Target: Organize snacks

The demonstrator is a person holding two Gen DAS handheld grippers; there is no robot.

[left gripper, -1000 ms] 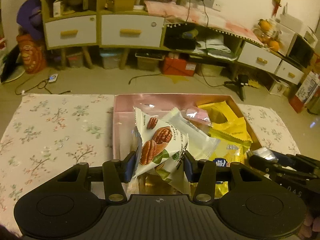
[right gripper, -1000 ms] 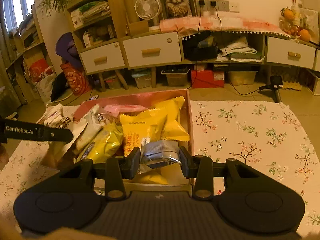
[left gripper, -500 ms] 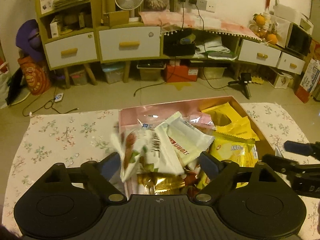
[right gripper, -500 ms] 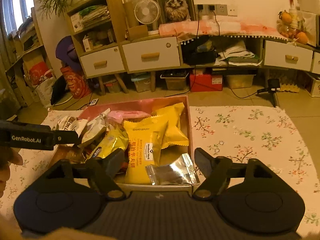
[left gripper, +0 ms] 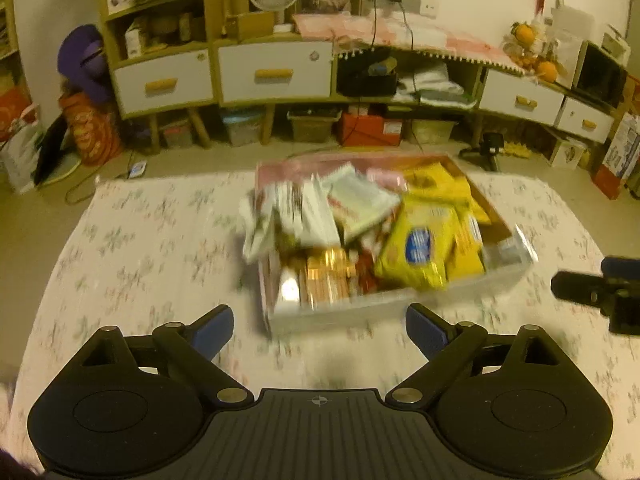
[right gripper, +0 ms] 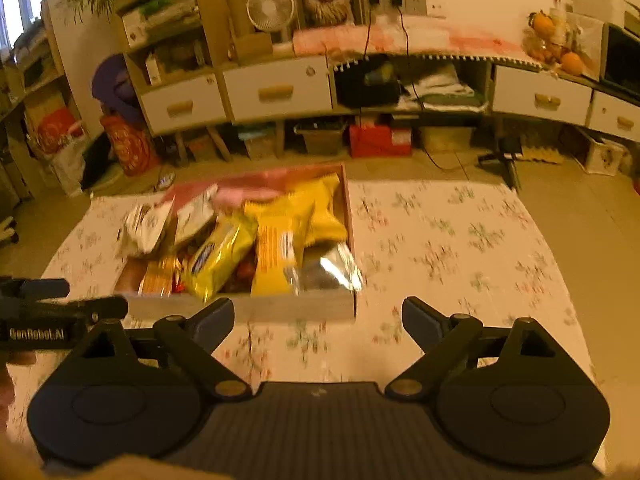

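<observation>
Left wrist view: left claw jaws just opened wide, empty.
Right claw: just opened wide, empty.
Snack packets: piled in pink box on floral bench.

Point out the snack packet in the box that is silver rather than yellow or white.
The shiny silver foil packet at the pink cardboard box's near right corner; the others are yellow, white, gold or pink.

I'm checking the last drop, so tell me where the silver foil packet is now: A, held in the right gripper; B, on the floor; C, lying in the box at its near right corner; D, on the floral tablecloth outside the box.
C: the silver foil packet lies inside the box at its near right corner, while the right gripper stands open with nothing between its fingers.
</observation>
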